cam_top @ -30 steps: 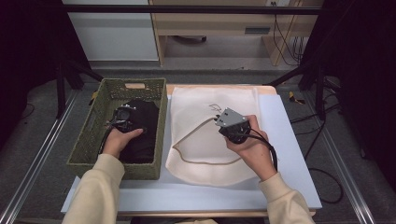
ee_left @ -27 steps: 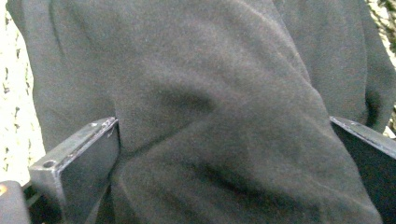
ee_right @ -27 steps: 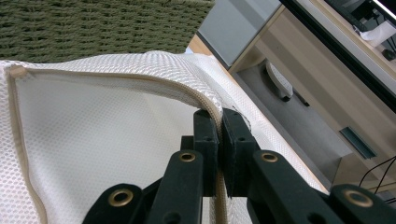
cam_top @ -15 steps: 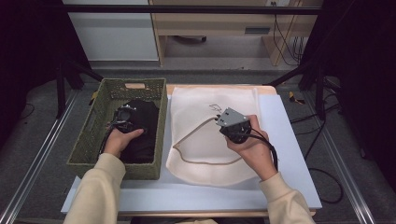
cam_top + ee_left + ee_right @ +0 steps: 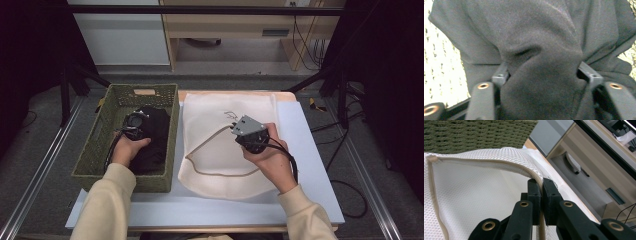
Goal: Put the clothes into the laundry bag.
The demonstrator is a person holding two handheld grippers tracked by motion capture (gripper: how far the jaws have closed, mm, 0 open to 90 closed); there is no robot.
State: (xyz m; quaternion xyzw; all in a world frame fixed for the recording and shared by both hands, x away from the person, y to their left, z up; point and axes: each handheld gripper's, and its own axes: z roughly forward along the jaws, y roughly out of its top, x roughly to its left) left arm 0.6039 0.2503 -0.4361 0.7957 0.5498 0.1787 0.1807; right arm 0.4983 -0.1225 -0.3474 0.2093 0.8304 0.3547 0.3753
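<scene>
Work in hand: we judge it to be moving the black garment [image 5: 154,137] from the woven basket [image 5: 97,152] into the white mesh bag [image 5: 220,155].
Left gripper [image 5: 134,121]: down in the basket, jaws wide apart with a fold of the garment [image 5: 541,75] bulging between them; they press into the cloth but are not yet closed on it.
Right gripper [image 5: 541,185]: clenched on the bag's zipper edge [image 5: 499,165], lifting it so the mouth gapes.
Garment's place: all of it lies in the basket (nothing has crossed over).
Done: bag spread on the table [image 5: 310,150], mouth held open.
Left: we must close on the cloth, lift it, carry it across and stuff it inside.
</scene>
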